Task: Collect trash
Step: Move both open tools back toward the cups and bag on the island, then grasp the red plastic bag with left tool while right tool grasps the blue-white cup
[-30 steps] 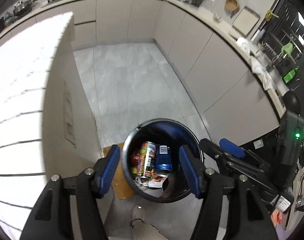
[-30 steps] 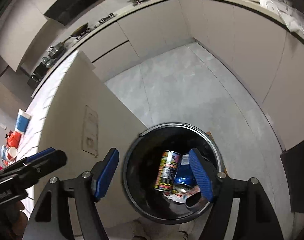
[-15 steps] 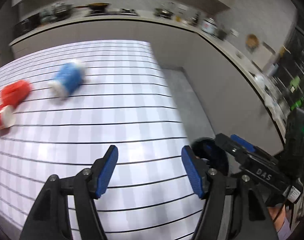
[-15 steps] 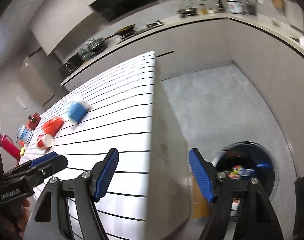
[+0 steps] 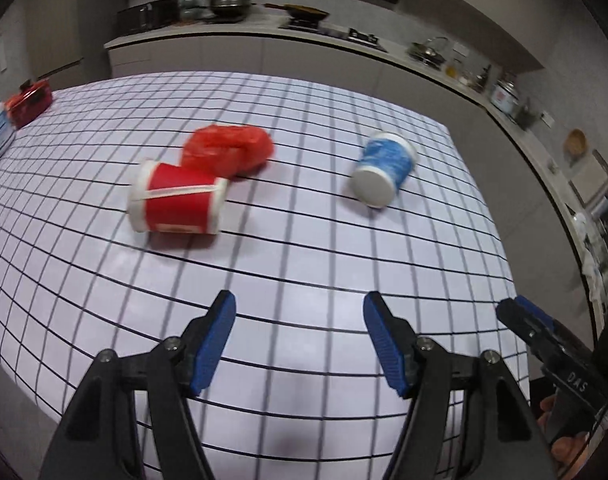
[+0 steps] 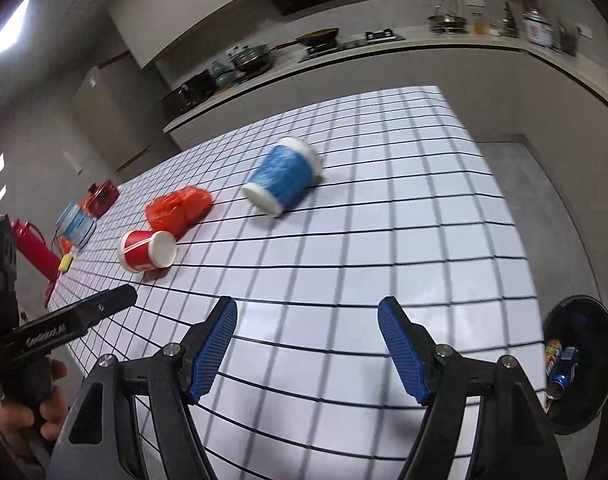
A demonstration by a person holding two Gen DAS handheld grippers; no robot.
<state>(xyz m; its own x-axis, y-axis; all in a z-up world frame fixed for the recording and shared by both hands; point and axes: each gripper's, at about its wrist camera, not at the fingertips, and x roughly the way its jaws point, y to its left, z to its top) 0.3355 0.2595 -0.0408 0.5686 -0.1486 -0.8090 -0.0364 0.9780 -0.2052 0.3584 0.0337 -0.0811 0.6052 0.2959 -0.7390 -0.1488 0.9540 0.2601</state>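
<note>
A blue paper cup [image 5: 383, 168] [image 6: 284, 177] lies on its side on the white gridded table [image 5: 304, 264] [image 6: 383, 240]. Left of it lie a crumpled red plastic bag [image 5: 228, 151] [image 6: 180, 207] and a tipped red paper cup [image 5: 176, 203] [image 6: 146, 250]. My left gripper [image 5: 300, 336] hovers open over the near part of the table, nothing between its blue pads. My right gripper [image 6: 307, 344] is open too, empty, above the table's near right side. A black trash bin [image 6: 579, 360] with cans inside stands on the floor past the table's right edge.
At the table's far left are a red box [image 5: 28, 100], a blue-white container [image 6: 76, 224] and a red bottle [image 6: 34, 252]. Kitchen counters with pots [image 5: 228, 2] line the back wall. A person's hand [image 6: 28, 412] holds the left gripper's handle.
Both grippers swung from above the trash bin leftward to over the table. The cups and red bag now lie ahead of them, much closer than half a second ago.
</note>
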